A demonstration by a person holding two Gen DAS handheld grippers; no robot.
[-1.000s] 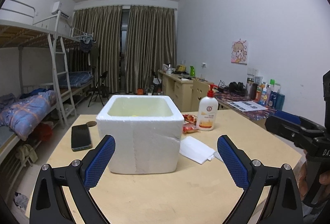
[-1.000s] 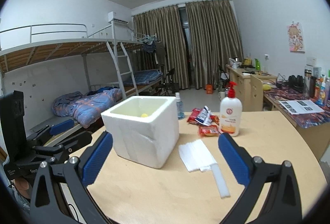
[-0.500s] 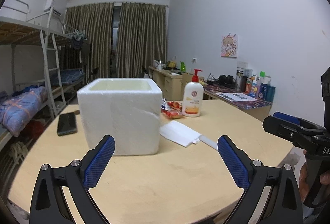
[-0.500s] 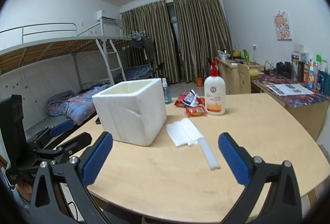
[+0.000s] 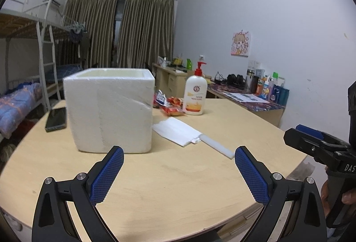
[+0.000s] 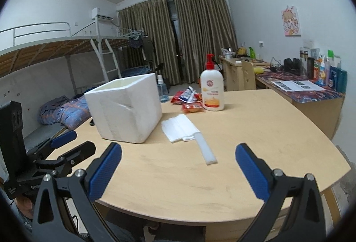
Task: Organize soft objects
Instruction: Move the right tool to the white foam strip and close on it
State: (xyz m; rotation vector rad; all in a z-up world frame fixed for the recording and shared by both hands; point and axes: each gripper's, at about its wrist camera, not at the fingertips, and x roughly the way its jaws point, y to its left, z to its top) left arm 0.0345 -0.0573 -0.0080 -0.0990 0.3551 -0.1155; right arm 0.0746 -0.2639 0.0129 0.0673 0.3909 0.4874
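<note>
While both tools gape, foam strip (image 6: 205, 151) points toward them.

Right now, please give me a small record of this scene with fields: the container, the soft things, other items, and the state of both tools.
container: white foam box, open top, upright on the round wooden table
soft things: white folded sheets lying right of the box; one white strip sticks out toward the table edge
other items: pump bottle, red snack packets, dark phone
left tool: open, empty, above the table
right tool: open, empty, above the table
</note>
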